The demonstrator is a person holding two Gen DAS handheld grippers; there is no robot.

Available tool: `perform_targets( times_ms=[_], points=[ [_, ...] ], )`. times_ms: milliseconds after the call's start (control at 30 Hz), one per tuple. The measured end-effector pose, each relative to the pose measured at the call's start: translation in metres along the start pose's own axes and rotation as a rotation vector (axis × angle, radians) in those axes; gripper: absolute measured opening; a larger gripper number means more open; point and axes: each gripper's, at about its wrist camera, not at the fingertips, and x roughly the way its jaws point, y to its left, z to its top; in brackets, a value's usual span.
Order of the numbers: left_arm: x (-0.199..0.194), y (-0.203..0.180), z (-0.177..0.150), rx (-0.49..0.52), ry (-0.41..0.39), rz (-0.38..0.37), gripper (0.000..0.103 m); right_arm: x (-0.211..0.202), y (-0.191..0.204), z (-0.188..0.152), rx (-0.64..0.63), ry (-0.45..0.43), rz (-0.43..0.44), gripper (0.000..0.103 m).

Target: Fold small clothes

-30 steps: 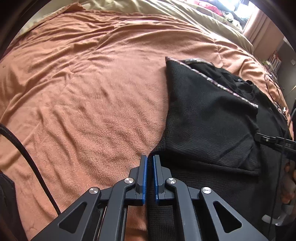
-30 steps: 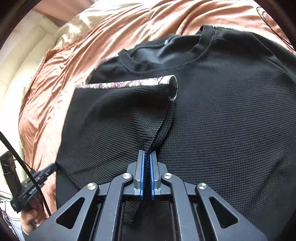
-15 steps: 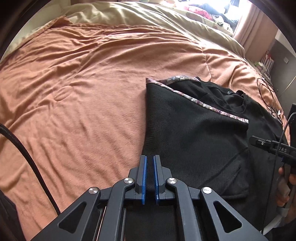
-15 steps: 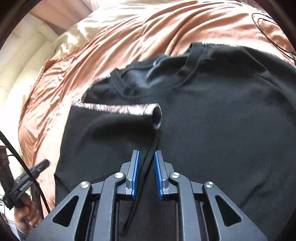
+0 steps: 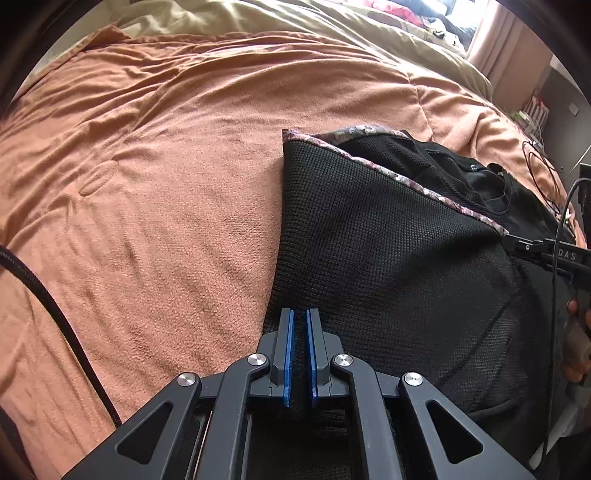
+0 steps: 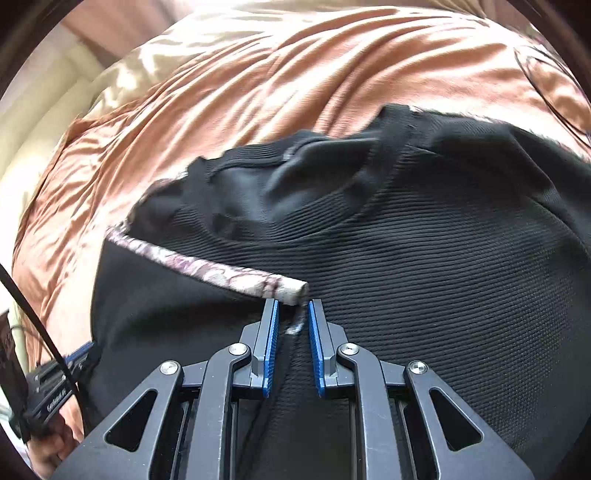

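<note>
The left gripper (image 5: 299, 314) has its two blue pads pinched tight on the edge of the black shirt (image 5: 388, 266), right where the dark cloth meets the blanket. The right gripper (image 6: 291, 306) is different — its jaws stand a little apart, having just closed in a bit after letting go, and a thin fold of the shirt (image 6: 424, 258) lies loose in the gap without the pads pressing on it. Just past its tips sits the end of the flowery trim (image 6: 236, 275), a pale, rolled strip that runs along the folded-over flap of the shirt. In the left view that same trim (image 5: 424, 188) slants across the cloth, with the flap lying flat on top of the rest of the shirt. The round neck hole (image 6: 303, 184) shows farther up, open and a bit rumpled. The whole shirt is spread on a big orange blanket (image 5: 147, 184) that is full of soft wrinkles. A pale cover (image 5: 277, 18) peeks out at the far edge of the bed. A thin wire loop (image 5: 543, 173) lies on the blanket near the shirt's far side. A black cable (image 5: 55, 314) hangs by the left gripper — no boxes or baskets show anywhere.
</note>
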Motion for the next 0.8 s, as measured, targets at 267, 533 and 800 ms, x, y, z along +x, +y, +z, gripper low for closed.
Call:
perform_targets(
  times_ms=[267, 533, 800],
  points=[
    [-0.017, 0.014, -0.024, -0.023, 0.009, 0.022, 0.008, -0.014, 0.007, -0.012, -0.039, 0.023, -0.053, 0.011],
    [-0.045, 0.034, -0.044, -0.083, 0.02, 0.067, 0.014, -0.067, 0.008, -0.036, -0.08, -0.004, -0.018, 0.014],
    [-0.101, 0.026, -0.061, -0.117, -0.05, 0.015, 0.014, -0.138, -0.005, -0.071, -0.095, -0.055, -0.007, 0.032]
  ],
)
